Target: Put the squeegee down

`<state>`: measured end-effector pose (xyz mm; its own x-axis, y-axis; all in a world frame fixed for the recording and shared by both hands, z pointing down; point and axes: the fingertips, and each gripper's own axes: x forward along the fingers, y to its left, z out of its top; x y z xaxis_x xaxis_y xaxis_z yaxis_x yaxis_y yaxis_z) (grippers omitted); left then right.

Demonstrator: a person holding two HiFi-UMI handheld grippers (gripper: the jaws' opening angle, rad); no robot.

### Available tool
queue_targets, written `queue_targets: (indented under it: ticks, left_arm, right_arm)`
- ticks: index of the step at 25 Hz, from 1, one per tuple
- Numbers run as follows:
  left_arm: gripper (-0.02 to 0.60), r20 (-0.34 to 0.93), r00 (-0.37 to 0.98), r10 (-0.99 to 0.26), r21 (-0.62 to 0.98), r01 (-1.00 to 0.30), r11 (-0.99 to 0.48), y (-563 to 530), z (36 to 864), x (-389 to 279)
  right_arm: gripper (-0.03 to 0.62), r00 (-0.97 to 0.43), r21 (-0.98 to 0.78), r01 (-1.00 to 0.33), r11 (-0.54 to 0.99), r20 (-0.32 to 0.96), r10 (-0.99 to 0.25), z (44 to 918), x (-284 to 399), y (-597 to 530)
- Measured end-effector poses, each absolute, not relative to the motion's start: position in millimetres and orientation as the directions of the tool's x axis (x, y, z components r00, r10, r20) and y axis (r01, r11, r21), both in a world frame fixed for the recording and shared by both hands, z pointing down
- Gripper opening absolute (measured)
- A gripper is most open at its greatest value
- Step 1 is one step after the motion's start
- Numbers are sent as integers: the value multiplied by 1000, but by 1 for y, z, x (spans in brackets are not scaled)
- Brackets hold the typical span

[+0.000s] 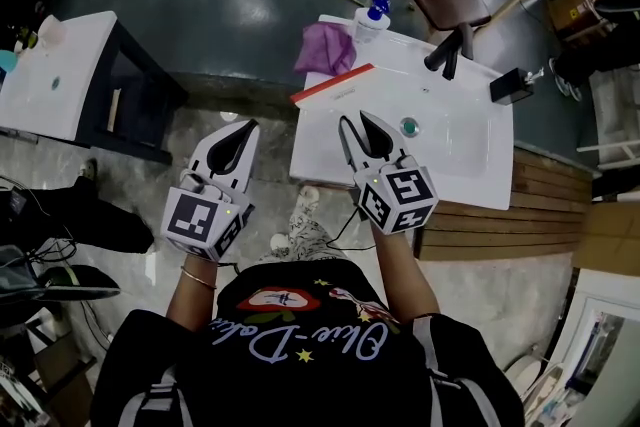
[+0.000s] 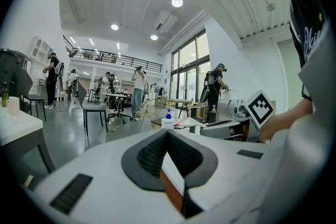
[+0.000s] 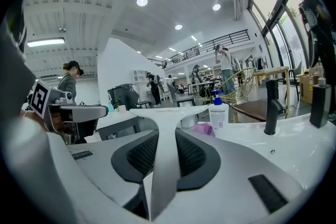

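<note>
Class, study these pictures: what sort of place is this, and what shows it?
Probably a large open studio or lab hall, not a bathroom: the white washbasin stands alone on a bare floor, several people stand about the room, and a railed mezzanine runs under a high ceiling.
</note>
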<state>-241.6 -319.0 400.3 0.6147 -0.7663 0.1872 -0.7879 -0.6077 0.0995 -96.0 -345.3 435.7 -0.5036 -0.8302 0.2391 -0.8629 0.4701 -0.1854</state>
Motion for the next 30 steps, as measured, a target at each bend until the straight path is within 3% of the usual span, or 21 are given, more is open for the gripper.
queue_targets:
  ticks: [30]
  left_arm:
    - [-3, 186, 623, -760, 117, -782, -612, -341, 412, -246]
  right_arm:
    - [91, -470, -196, -883, 427, 338, -815, 481, -102, -359]
